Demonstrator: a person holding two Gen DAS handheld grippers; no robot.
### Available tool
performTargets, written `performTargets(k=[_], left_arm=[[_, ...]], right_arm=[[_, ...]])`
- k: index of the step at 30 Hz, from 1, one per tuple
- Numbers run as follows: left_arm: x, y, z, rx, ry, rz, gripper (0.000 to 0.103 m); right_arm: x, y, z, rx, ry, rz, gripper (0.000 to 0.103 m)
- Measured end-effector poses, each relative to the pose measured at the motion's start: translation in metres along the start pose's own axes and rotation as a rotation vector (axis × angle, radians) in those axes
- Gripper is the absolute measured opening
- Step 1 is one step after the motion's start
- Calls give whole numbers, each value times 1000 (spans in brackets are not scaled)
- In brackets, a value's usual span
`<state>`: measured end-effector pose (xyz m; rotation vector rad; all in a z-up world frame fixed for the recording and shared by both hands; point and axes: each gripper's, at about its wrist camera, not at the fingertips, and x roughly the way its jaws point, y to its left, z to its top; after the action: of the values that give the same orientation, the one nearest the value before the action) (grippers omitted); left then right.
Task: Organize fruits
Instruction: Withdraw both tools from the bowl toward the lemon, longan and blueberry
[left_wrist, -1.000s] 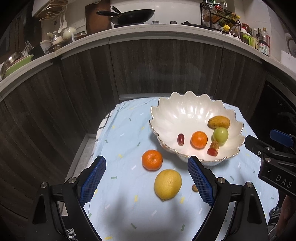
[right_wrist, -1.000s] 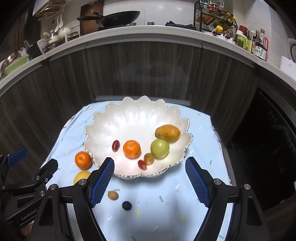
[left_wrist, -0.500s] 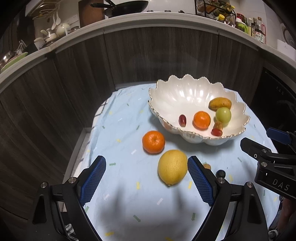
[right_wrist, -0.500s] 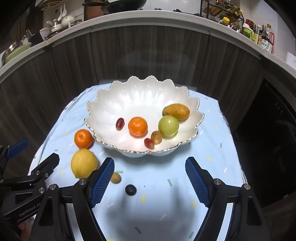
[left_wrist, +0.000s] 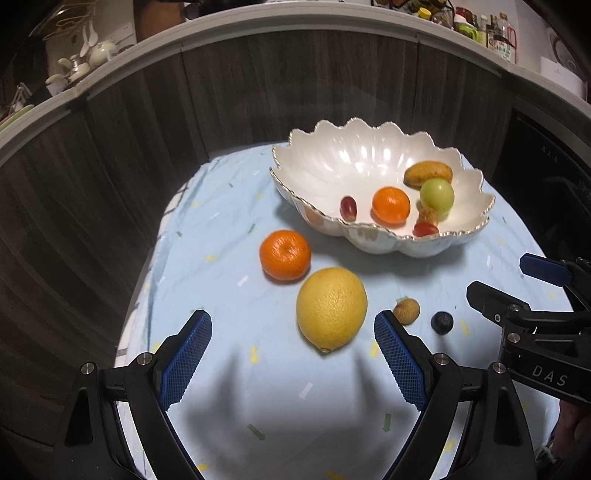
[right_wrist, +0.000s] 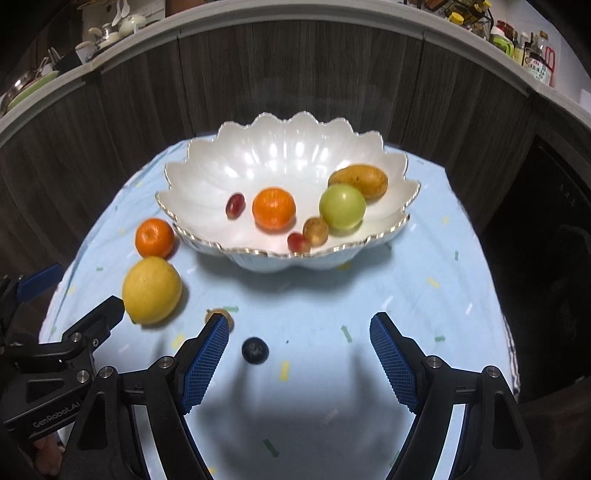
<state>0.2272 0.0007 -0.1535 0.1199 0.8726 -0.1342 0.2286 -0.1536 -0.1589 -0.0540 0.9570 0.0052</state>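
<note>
A white scalloped bowl (left_wrist: 325, 162) (right_wrist: 207, 173) on the light blue cloth holds a mandarin (right_wrist: 274, 207), a green fruit (right_wrist: 342, 206), a yellow-brown fruit (right_wrist: 358, 180), two red grapes and a small brown fruit. On the cloth lie a mandarin (left_wrist: 284, 254) (right_wrist: 154, 237), a yellow lemon (left_wrist: 331, 308) (right_wrist: 151, 290), a small brown fruit (left_wrist: 406, 311) (right_wrist: 221, 315) and a dark blue berry (left_wrist: 442, 322) (right_wrist: 255, 350). My left gripper (left_wrist: 292, 334) hangs open above the cloth, the lemon just ahead between its fingers. My right gripper (right_wrist: 299, 332) is open, the berry near its left finger.
Dark wood cabinet fronts curve around the far side of the cloth-covered table (left_wrist: 229, 206). A countertop above carries dishes (left_wrist: 85, 59) at left and bottles (left_wrist: 491, 33) at right. A dark opening lies to the right of the table (right_wrist: 546, 221).
Both grippers have sunk toward the cloth; the fruits and bowl look larger and nearer. Jaw widths are unchanged and no fruit has moved.
</note>
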Motion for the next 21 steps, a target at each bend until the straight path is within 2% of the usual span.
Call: performTargets(k=[9,21], left_arm=[[14,-5,-3,47,22,-15,90],[32,-12,-3,107,24,-49,87]], right_arm=[[17,5,-10,-21,44,33,77],[38,12,-18,-37,99,73,58]])
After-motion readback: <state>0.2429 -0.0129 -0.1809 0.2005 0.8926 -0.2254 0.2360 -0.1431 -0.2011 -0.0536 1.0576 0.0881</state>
